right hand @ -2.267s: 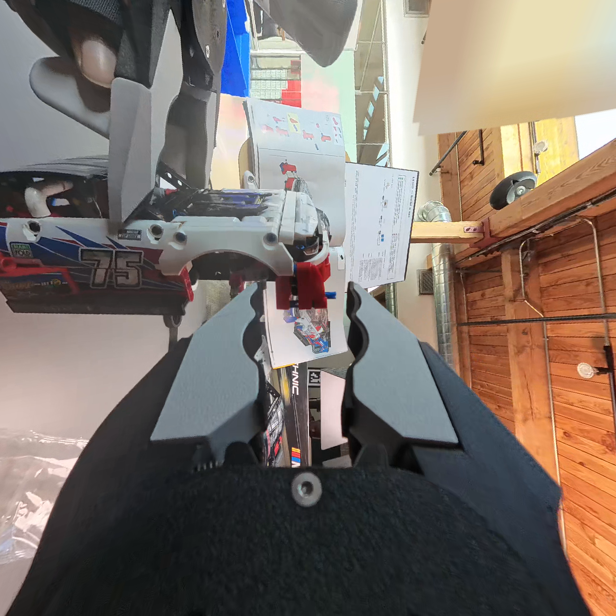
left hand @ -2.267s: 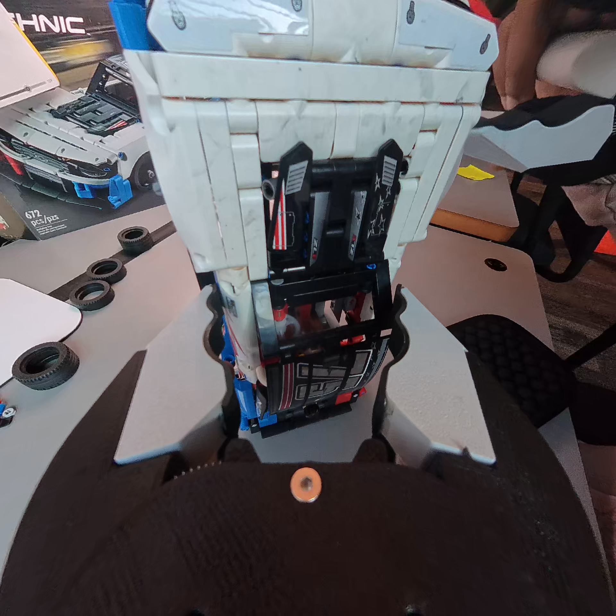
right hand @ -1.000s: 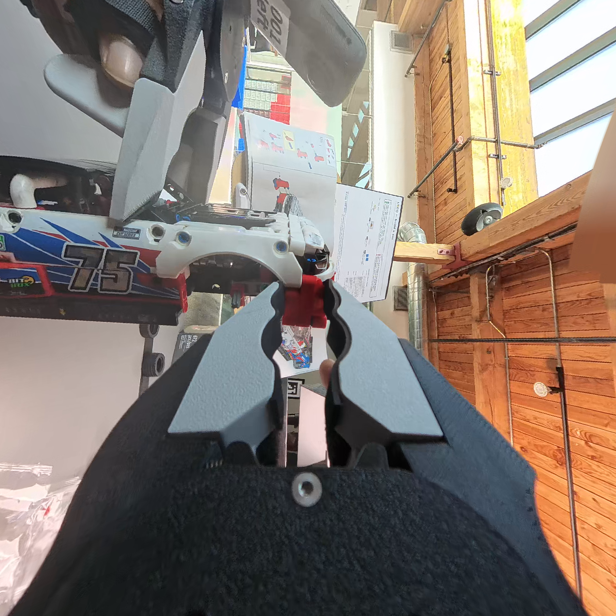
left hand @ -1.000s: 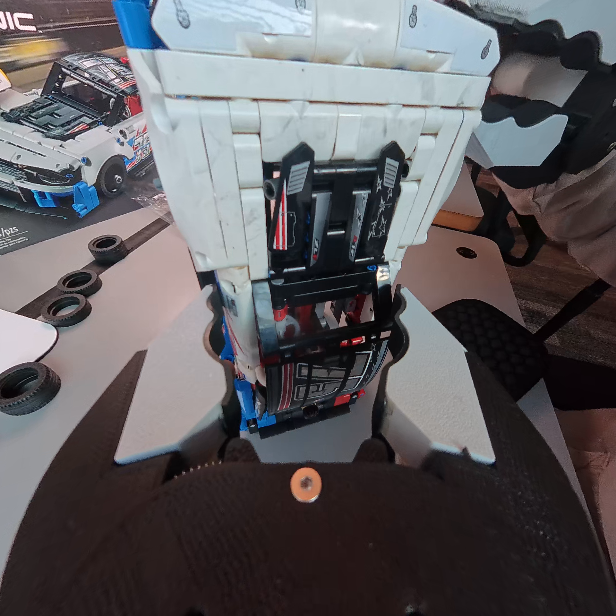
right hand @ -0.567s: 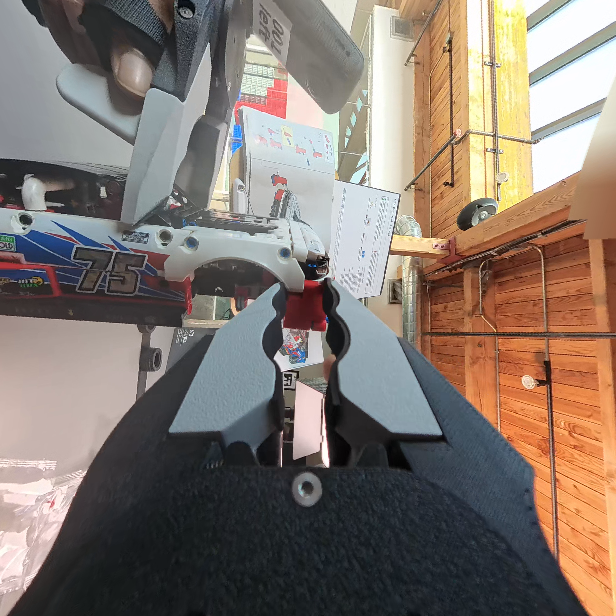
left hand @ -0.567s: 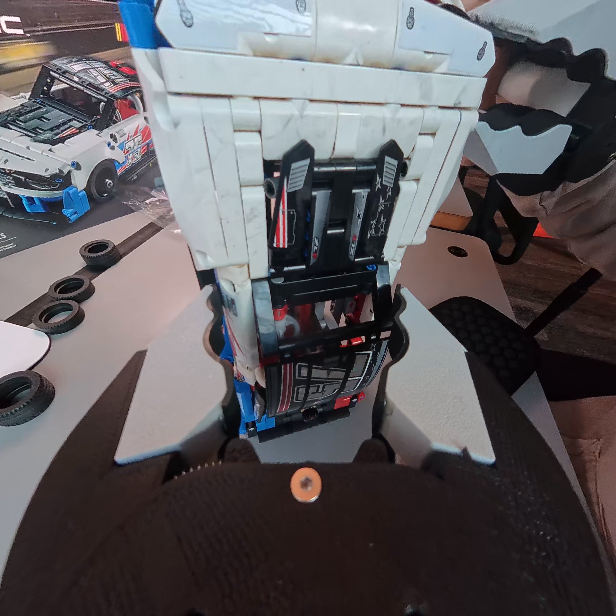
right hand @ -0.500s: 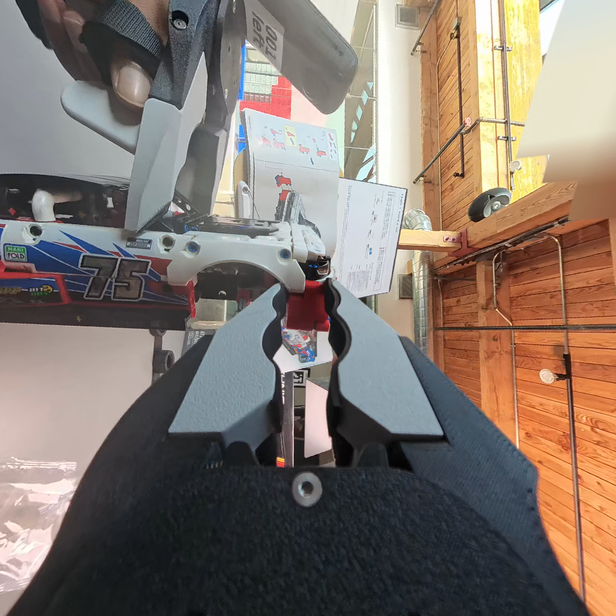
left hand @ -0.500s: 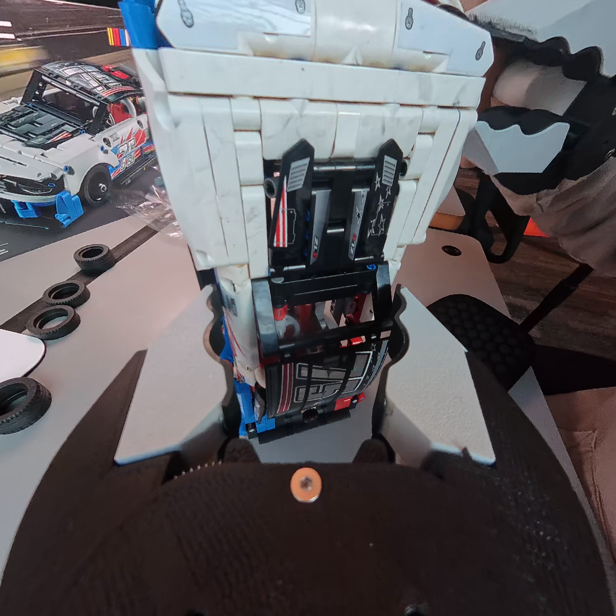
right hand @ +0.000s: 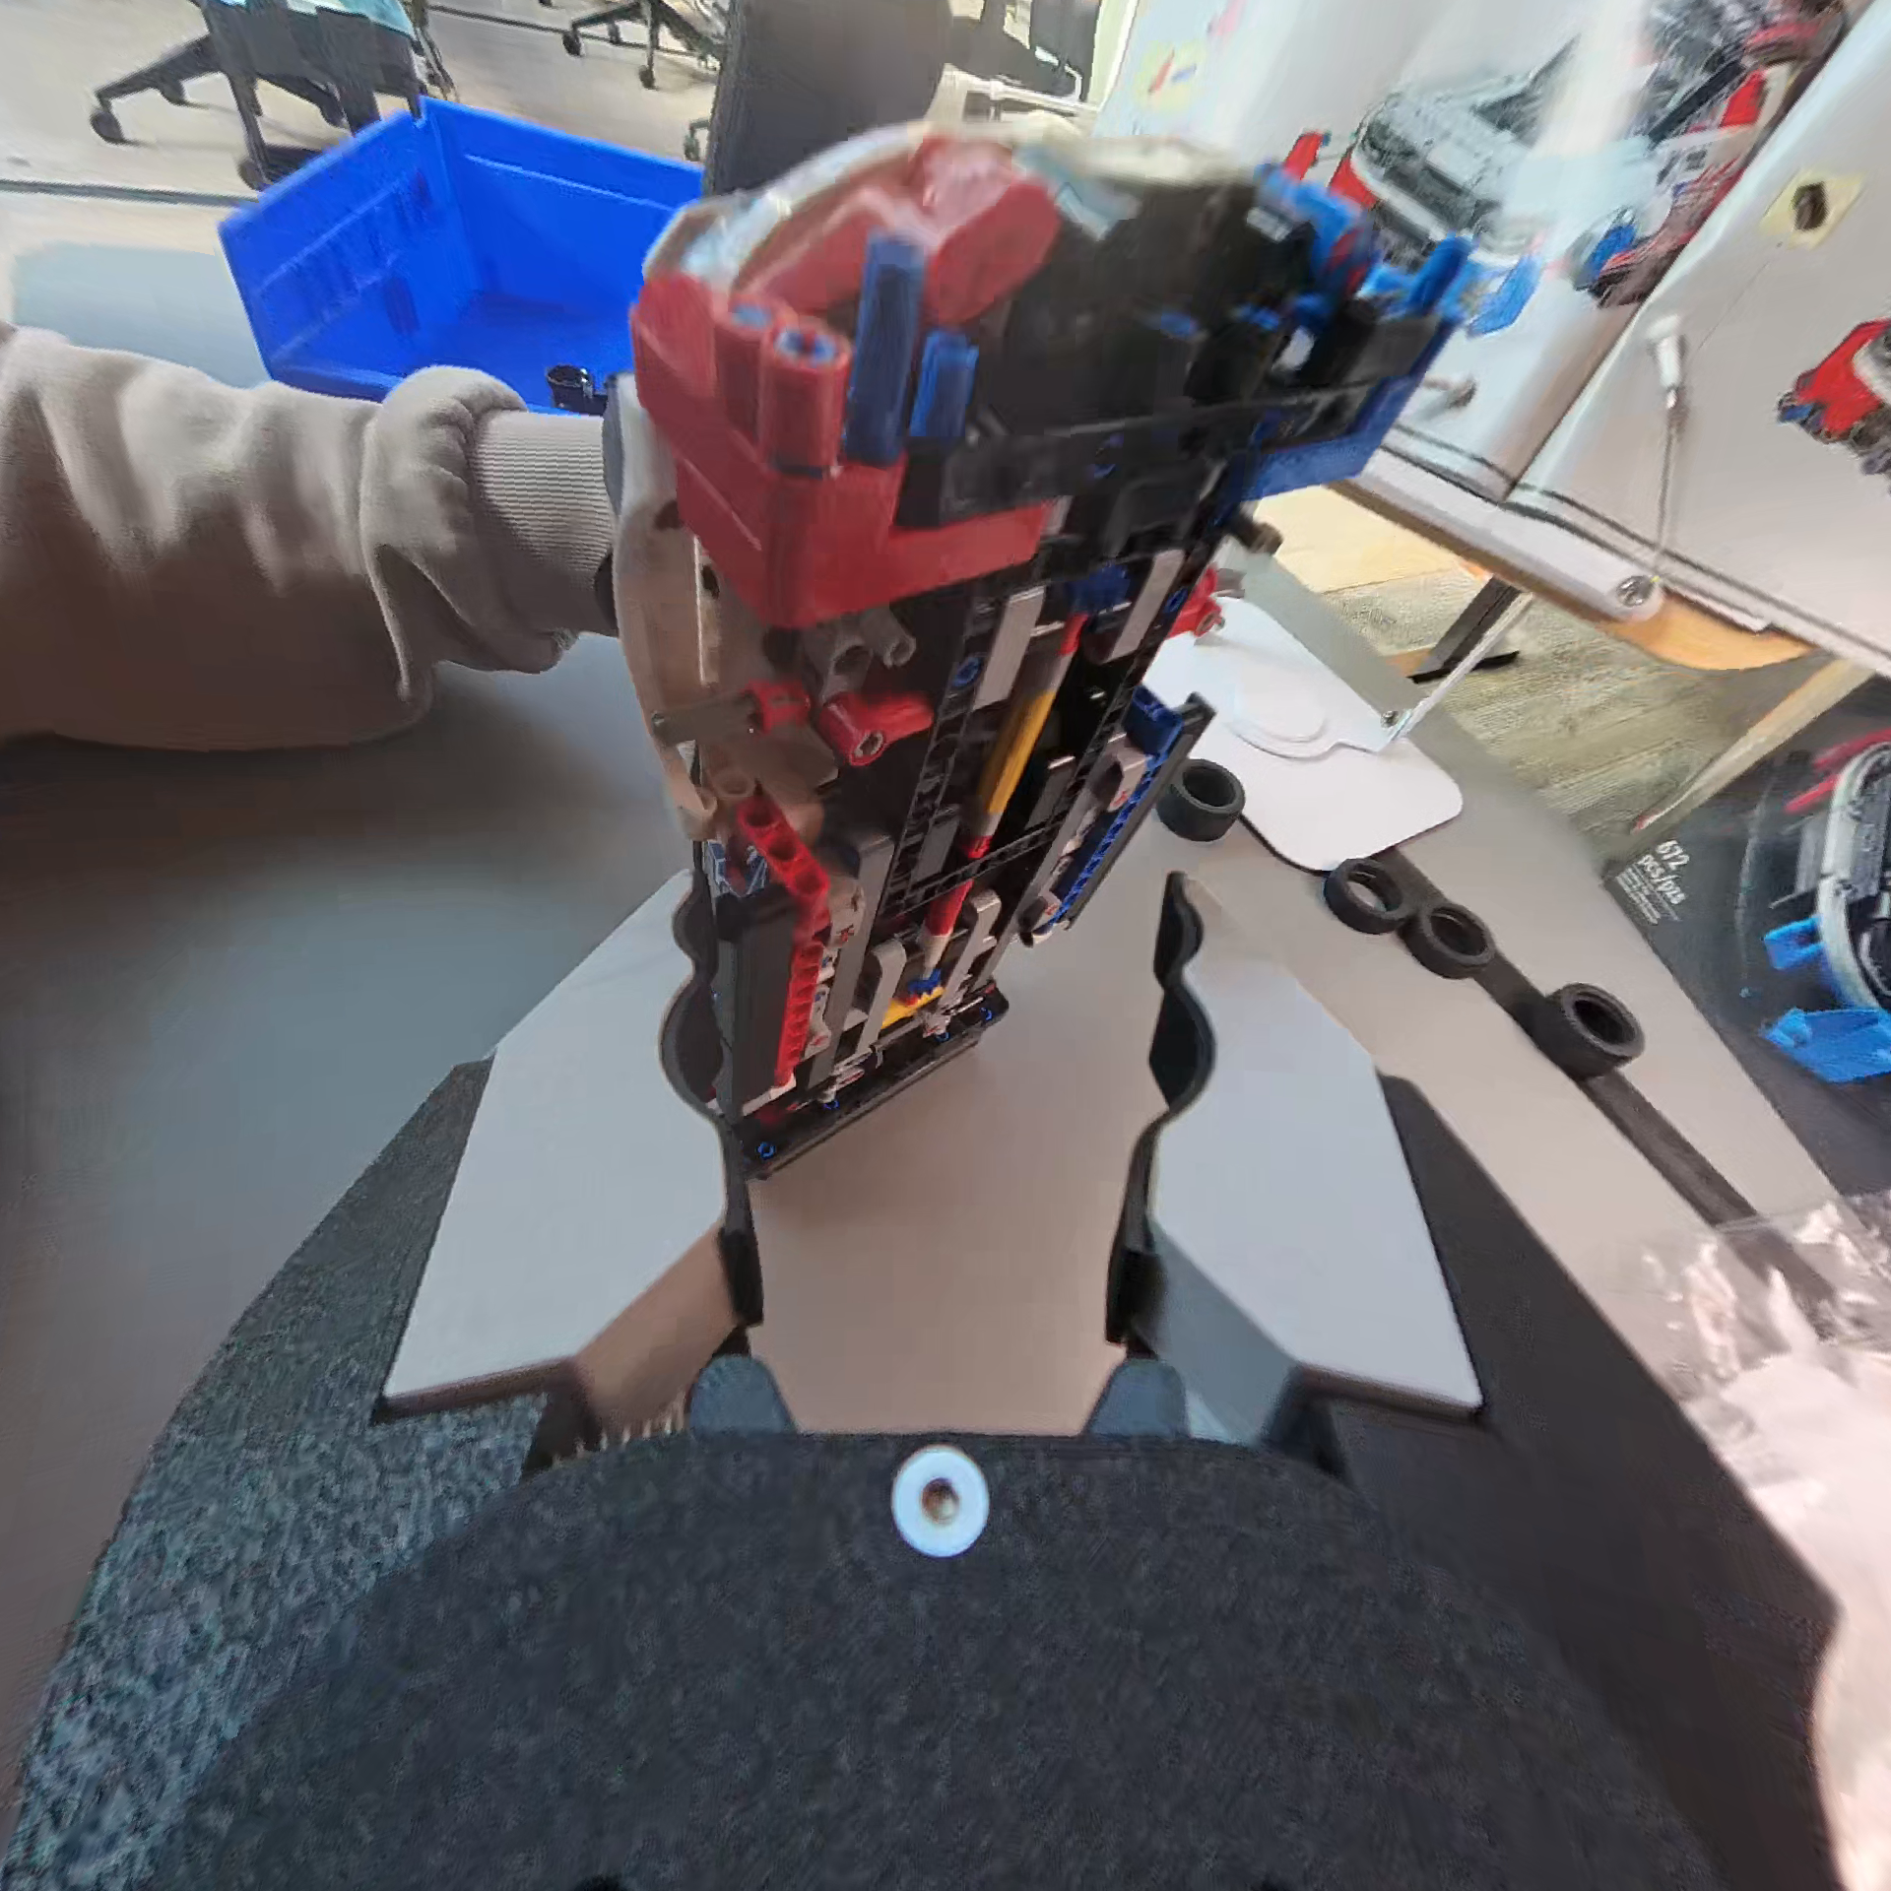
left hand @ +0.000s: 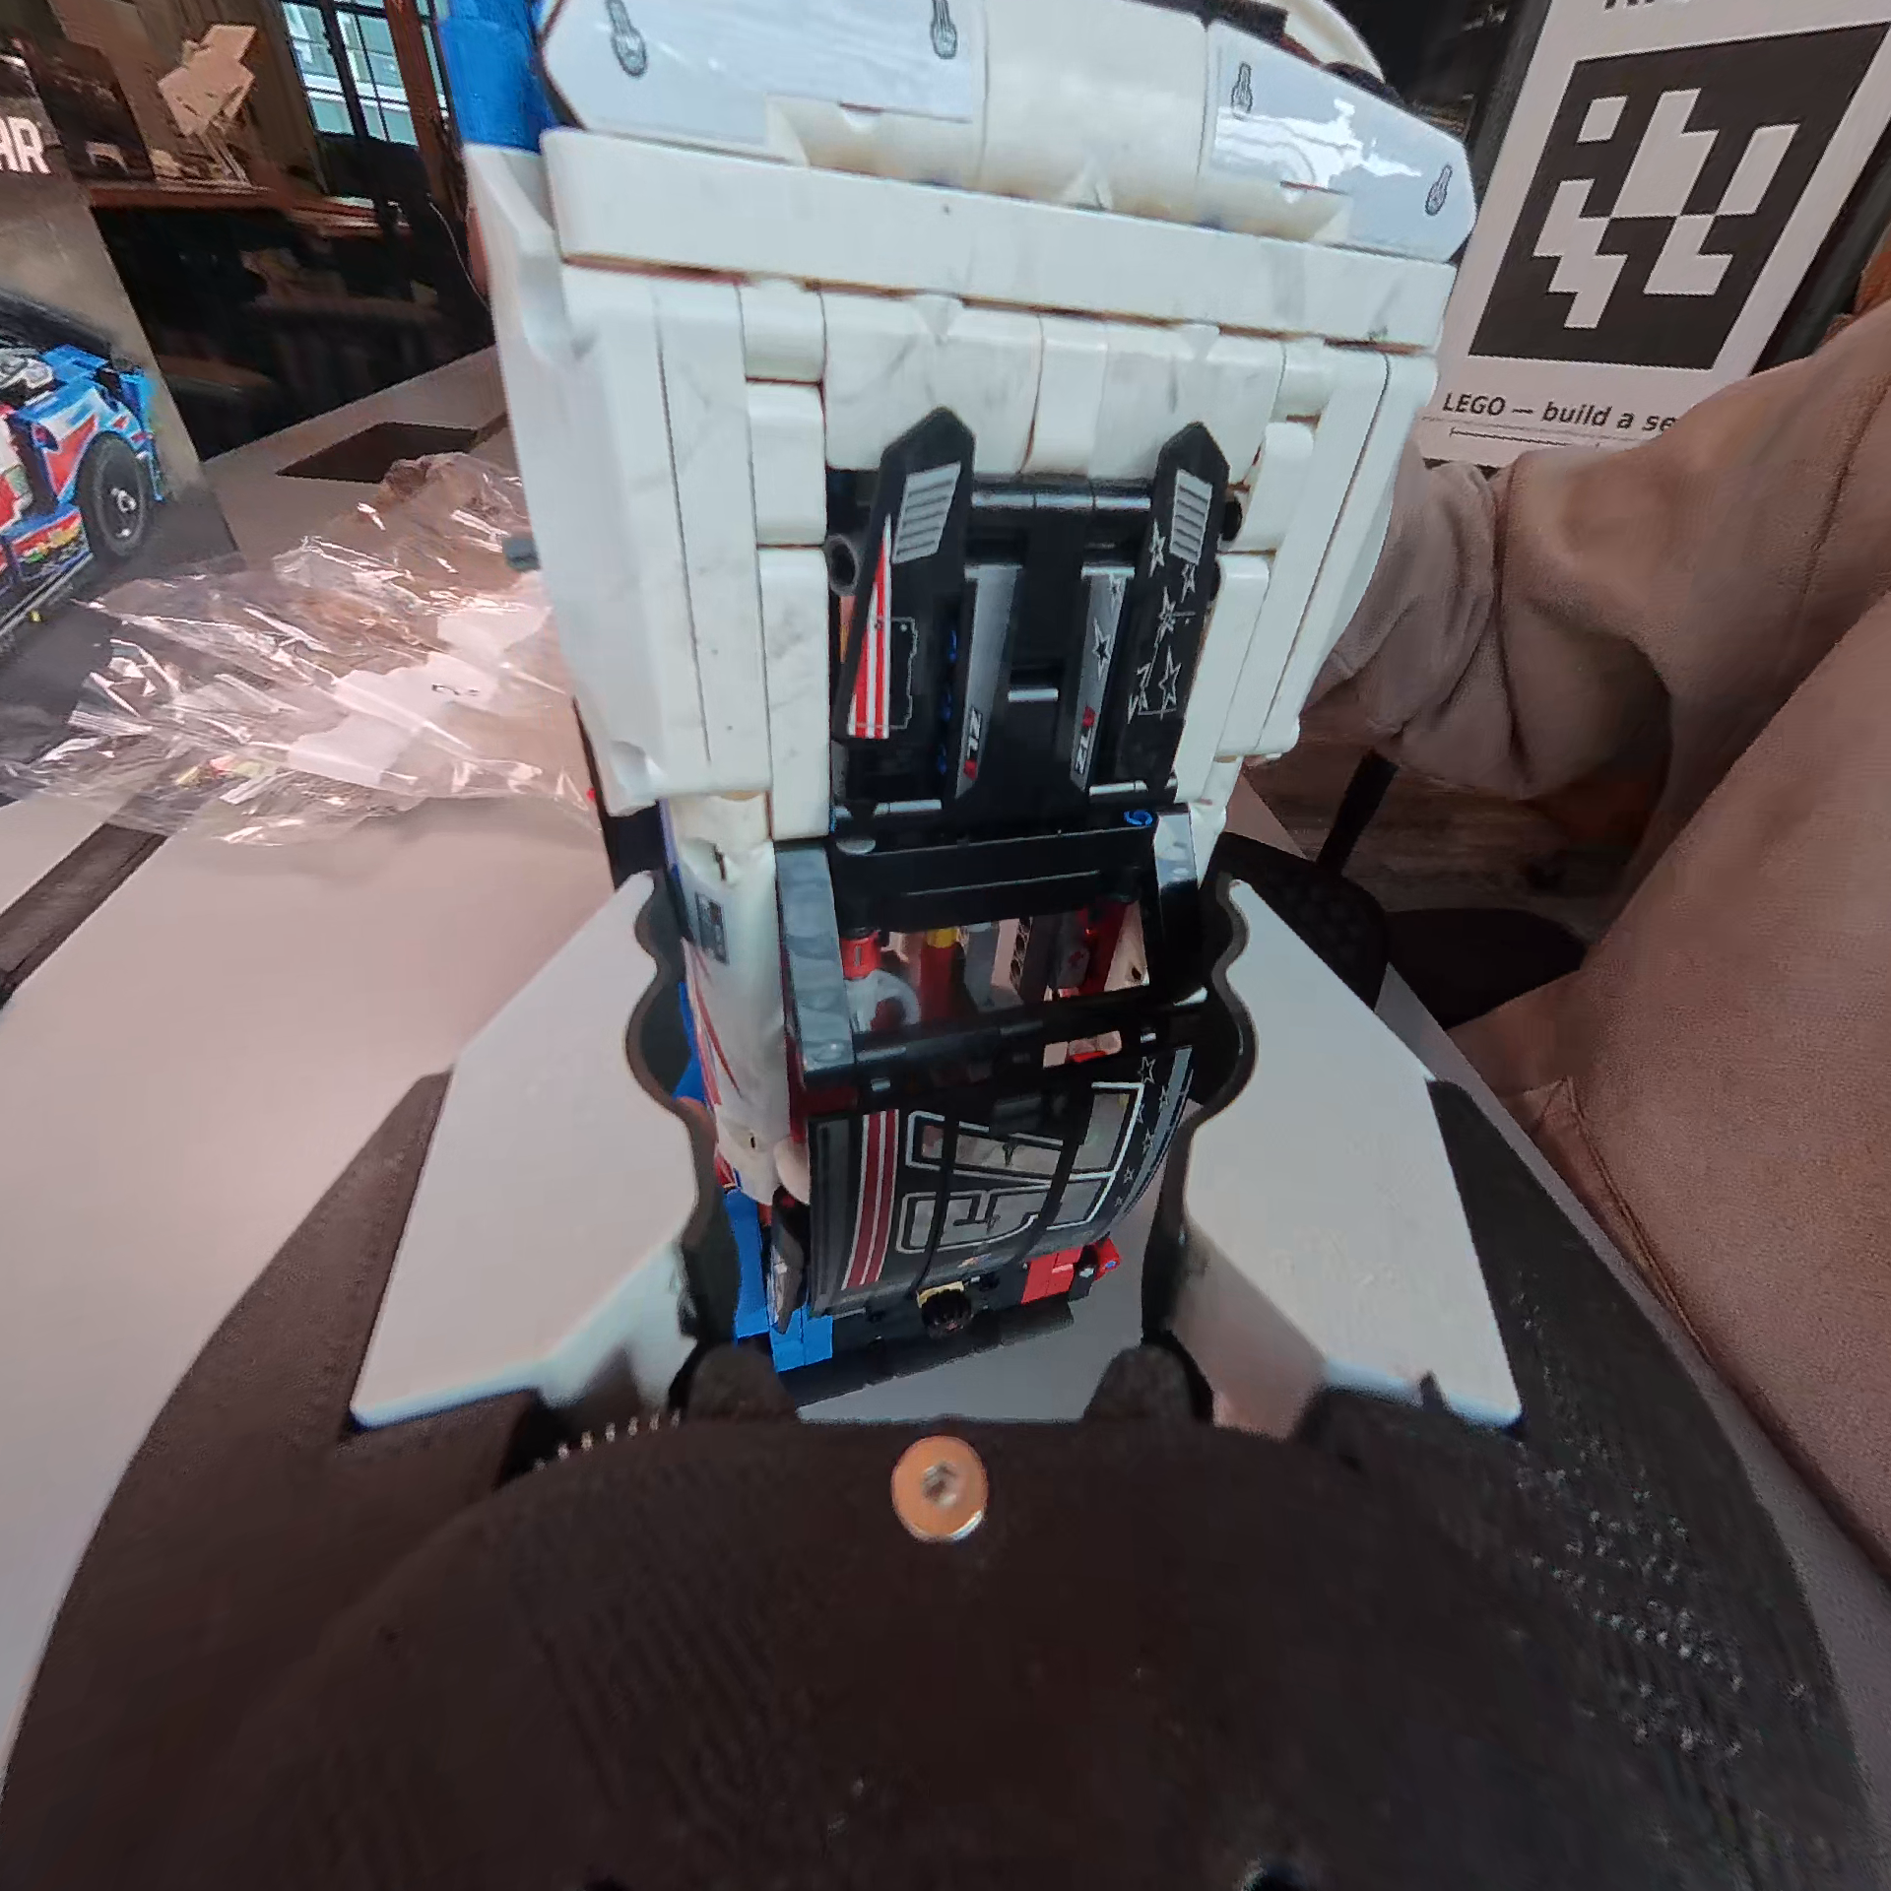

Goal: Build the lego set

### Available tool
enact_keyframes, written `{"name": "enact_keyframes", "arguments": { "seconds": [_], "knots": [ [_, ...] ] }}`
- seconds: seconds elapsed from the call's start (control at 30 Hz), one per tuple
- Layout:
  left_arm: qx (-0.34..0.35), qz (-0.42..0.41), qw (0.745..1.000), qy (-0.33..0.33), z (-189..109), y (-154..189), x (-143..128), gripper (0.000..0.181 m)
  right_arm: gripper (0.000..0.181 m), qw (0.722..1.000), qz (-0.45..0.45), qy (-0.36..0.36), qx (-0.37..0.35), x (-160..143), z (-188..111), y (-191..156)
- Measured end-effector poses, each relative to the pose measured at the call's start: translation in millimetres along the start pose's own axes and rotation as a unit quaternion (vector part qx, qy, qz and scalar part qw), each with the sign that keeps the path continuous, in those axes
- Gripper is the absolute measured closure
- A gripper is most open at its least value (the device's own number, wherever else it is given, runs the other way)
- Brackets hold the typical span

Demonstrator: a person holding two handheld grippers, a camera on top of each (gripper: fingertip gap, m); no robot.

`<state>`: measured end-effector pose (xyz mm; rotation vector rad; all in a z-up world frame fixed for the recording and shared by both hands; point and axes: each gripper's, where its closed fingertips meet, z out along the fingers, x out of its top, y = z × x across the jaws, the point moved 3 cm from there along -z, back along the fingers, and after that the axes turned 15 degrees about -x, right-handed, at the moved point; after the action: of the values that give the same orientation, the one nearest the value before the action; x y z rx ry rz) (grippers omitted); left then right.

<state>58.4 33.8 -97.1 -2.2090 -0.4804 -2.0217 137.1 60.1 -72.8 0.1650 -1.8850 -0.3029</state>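
Released from the red front piece, right gripper (right hand: 936, 1064) now stands apart; left gripper (left hand: 936, 1085) clamps the car (left hand: 962, 430); tyres (right hand: 1586, 1018) remain unfitted.

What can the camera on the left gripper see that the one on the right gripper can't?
Only the left wrist view shows the toy car's white top side, clamped between the left gripper's fingers, and a black-and-white square marker.

Only the right wrist view shows the car's underside, with the open right gripper beside it, a blue bin and loose black tyres.

Both show the car, the table, a beige sleeve and clear plastic bags.
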Motion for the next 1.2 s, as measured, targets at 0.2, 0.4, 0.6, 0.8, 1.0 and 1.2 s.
{"name": "enact_keyframes", "arguments": {
  "seconds": [0.2, 0.4, 0.6, 0.8, 1.0, 1.2],
  "knots": [
    [0.014, -0.016, 0.999, 0.024, 2, -4, 3, 0.079, 0.12, 0.999, 0.008, 0.033, -0.03, -10, 24, -28],
    [0.174, -0.006, 0.985, 0.007, -15, 1, 9, 0.079, 0.13, 0.993, 0.076, 0.049, -0.08, -14, 24, -27],
    [0.26, -0.023, 0.965, 0.039, -9, 24, 19, 0.092, 0.135, 0.984, 0.116, 0.05, -0.122, -16, 28, -30],
    [0.329, -0.01, 0.944, 0.006, 13, 23, 20, 0.079, 0.137, 0.975, 0.107, 0.058, -0.186, -13, 36, -40],
    [0.303, 0.056, 0.951, -0.028, -2, 22, 15, 0.091, 0.13, 0.989, 0.011, 0.062, -0.136, -9, 41, -67],
    [0.188, 0.116, 0.971, -0.085, -23, 35, 12, 0.11, 0.125, 0.992, -0.066, 0.085, -0.059, 10, -4, -7]
  ]
}}
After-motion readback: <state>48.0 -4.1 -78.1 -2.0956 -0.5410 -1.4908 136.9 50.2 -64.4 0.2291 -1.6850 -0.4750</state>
